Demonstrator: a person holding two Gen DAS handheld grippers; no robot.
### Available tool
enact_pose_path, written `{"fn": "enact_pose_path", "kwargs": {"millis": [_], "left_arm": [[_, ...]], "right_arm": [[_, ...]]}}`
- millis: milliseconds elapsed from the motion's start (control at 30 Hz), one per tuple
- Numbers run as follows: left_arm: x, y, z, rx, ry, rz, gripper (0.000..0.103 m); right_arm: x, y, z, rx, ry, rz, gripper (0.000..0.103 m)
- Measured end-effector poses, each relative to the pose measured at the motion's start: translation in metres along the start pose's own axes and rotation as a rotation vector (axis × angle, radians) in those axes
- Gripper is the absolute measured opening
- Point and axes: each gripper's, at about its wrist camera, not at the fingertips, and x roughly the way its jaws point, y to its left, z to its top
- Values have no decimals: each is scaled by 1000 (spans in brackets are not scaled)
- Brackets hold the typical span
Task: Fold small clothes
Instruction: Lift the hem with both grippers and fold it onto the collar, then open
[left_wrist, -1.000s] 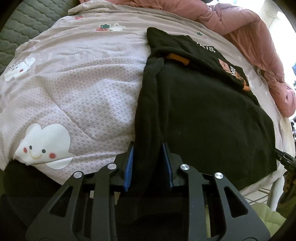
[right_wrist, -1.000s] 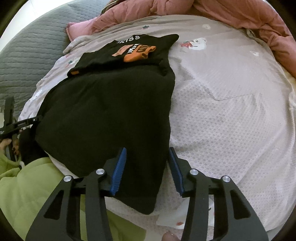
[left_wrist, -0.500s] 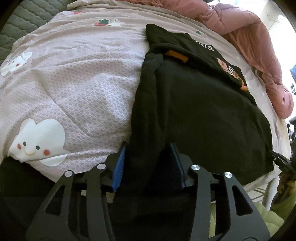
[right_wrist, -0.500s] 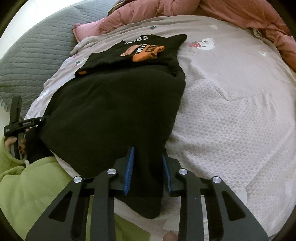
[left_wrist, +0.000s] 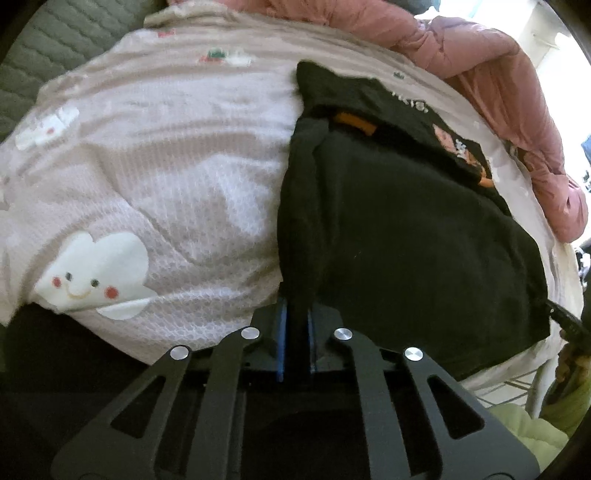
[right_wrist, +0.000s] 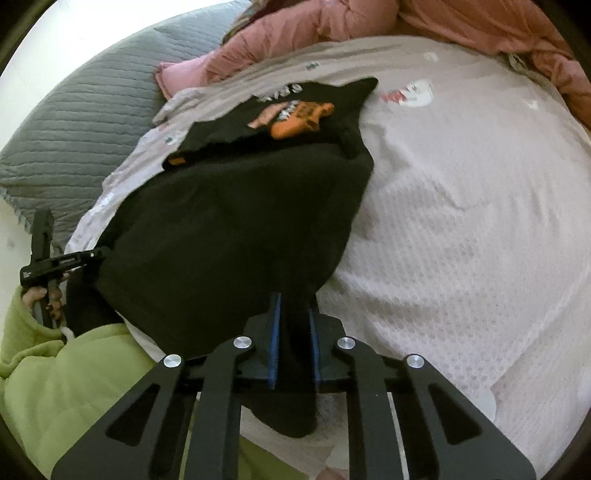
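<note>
A small black T-shirt (left_wrist: 399, 236) lies on the bed with its sides folded in and its orange print (right_wrist: 295, 118) at the far end. My left gripper (left_wrist: 295, 317) is shut on the near left corner of the shirt's hem. My right gripper (right_wrist: 293, 314) is shut on the near right corner, and black cloth hangs down between its blue pads (right_wrist: 274, 343). In the right wrist view the left gripper (right_wrist: 66, 262) shows at the shirt's other corner, held by a hand in a green sleeve.
The bed has a pale pink sheet (left_wrist: 155, 177) with cartoon patches. A pink quilt (left_wrist: 498, 74) is bunched along the far edge. A grey quilted cover (right_wrist: 81, 125) lies at the far left. The person's green jacket (right_wrist: 74, 384) is close to the bed's near edge.
Both grippers have closed on the near corners of the black shirt; a second ago their jaws stood open around the cloth. The hem now looks slightly lifted.
</note>
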Motion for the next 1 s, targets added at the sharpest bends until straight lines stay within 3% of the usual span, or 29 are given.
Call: {"fn": "enact_pose_path", "kwargs": {"millis": [167, 467, 733, 1000], "left_arm": [[-24, -5, 8, 17, -86, 2, 2], [-38, -6, 49, -33, -146, -12, 2], [-37, -12, 104, -83, -191, -21, 2], [-25, -27, 160, -105, -228, -8, 2]], "right_arm": [[-17, 3, 17, -21, -105, 61, 12], [-37, 5, 66, -43, -275, 116, 12], [-44, -10, 106, -29, -383, 111, 12], [-37, -16, 143, -50, -424, 74, 12]]}}
